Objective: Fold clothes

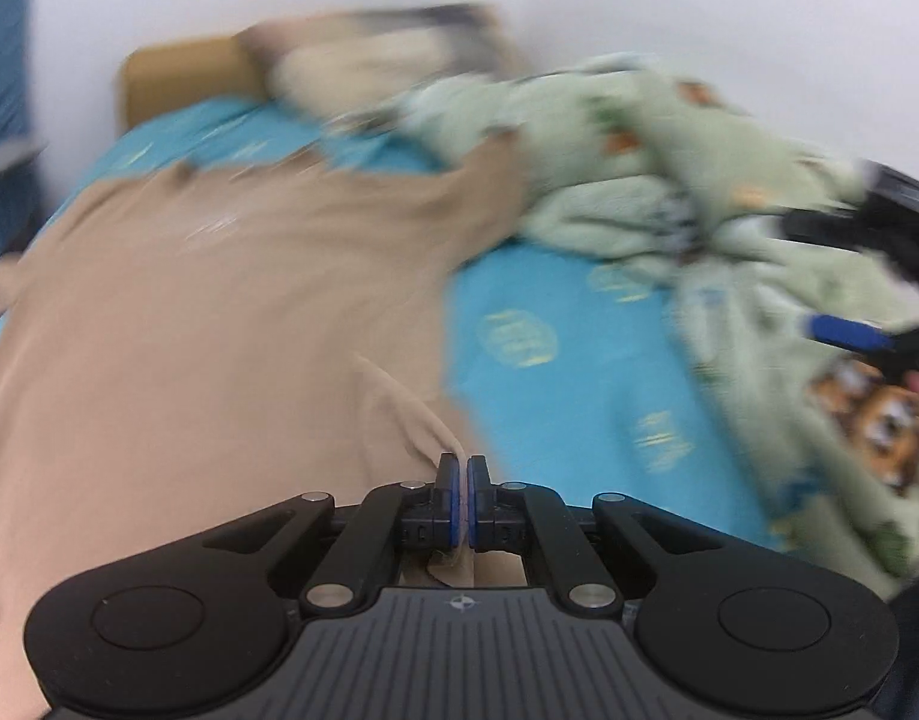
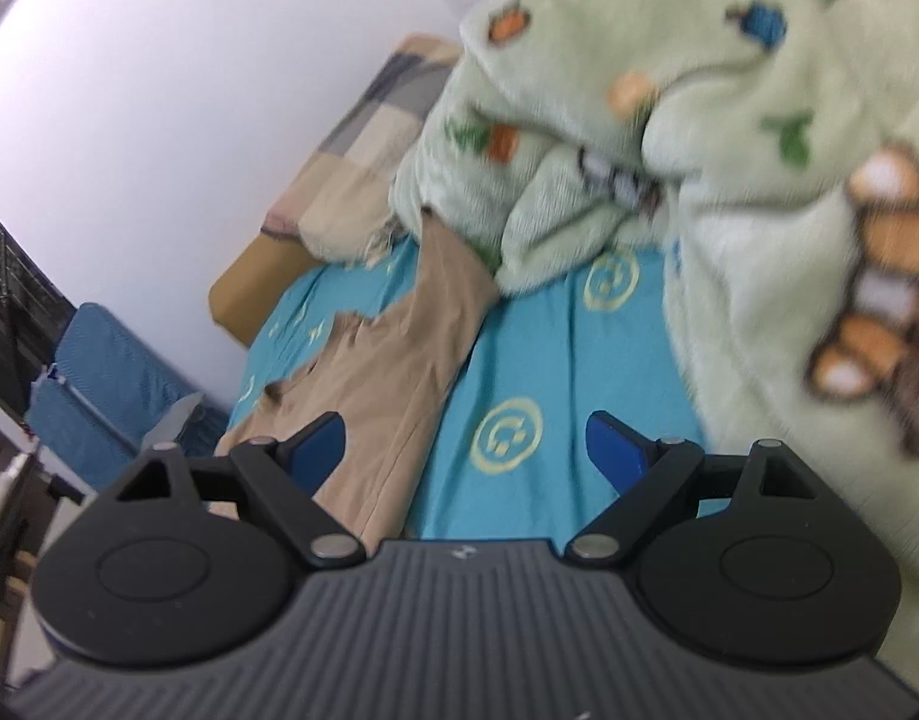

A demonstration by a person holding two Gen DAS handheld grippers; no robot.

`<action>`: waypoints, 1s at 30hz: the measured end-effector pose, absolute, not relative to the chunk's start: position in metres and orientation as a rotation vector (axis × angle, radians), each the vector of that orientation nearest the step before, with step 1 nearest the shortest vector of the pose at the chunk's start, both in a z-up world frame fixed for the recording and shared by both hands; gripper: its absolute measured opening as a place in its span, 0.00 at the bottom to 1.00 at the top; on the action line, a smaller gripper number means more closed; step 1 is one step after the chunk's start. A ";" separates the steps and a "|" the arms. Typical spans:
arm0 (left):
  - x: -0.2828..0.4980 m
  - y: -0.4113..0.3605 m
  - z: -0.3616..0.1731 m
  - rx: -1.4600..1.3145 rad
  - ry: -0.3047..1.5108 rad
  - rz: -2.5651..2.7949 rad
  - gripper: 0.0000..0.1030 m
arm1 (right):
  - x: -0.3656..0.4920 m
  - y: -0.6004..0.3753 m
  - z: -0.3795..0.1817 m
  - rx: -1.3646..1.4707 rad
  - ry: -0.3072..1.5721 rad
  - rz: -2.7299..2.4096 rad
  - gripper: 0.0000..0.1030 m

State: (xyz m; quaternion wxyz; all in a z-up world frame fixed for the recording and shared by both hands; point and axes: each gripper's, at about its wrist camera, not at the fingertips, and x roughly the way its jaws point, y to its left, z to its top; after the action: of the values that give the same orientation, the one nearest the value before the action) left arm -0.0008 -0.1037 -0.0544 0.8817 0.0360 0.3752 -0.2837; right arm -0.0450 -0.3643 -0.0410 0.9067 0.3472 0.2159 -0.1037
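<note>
A tan shirt point(image 1: 207, 312) lies spread on the blue bed sheet point(image 1: 567, 372). My left gripper point(image 1: 462, 480) is shut on a fold of the tan shirt's edge, and cloth shows between the blue pads. In the right wrist view the tan shirt point(image 2: 393, 360) stretches up toward the green blanket. My right gripper point(image 2: 465, 450) is open and empty above the blue sheet point(image 2: 555, 360), with its left finger over the shirt's edge. It also shows at the right edge of the left wrist view point(image 1: 849, 333).
A crumpled light green fleece blanket point(image 2: 759, 138) with animal prints fills the right side of the bed. A checked pillow point(image 2: 363, 138) and a wooden headboard point(image 2: 249, 282) lie at the far end by the white wall. Blue cushions point(image 2: 99, 378) stand left of the bed.
</note>
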 end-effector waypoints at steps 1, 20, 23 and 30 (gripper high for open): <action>-0.006 -0.121 -0.053 0.084 0.779 -0.634 0.02 | -0.045 -0.366 -0.039 0.693 0.434 -0.222 0.86; -0.029 -0.170 -0.080 0.140 0.784 -0.709 0.72 | -0.025 -0.363 -0.039 0.545 0.437 -0.144 0.86; -0.018 -0.150 -0.062 0.148 0.738 -0.647 0.79 | -0.027 -0.358 -0.036 0.525 0.411 -0.122 0.86; 0.009 -0.082 -0.023 0.136 0.643 -0.486 0.87 | -0.028 -0.339 -0.029 0.464 0.349 -0.075 0.86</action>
State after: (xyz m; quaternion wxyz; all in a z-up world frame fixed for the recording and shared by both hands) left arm 0.0088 -0.0816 -0.0230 0.9177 0.0662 0.3125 -0.2362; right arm -0.0279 -0.3388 -0.0288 0.9574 0.2289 0.1721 -0.0370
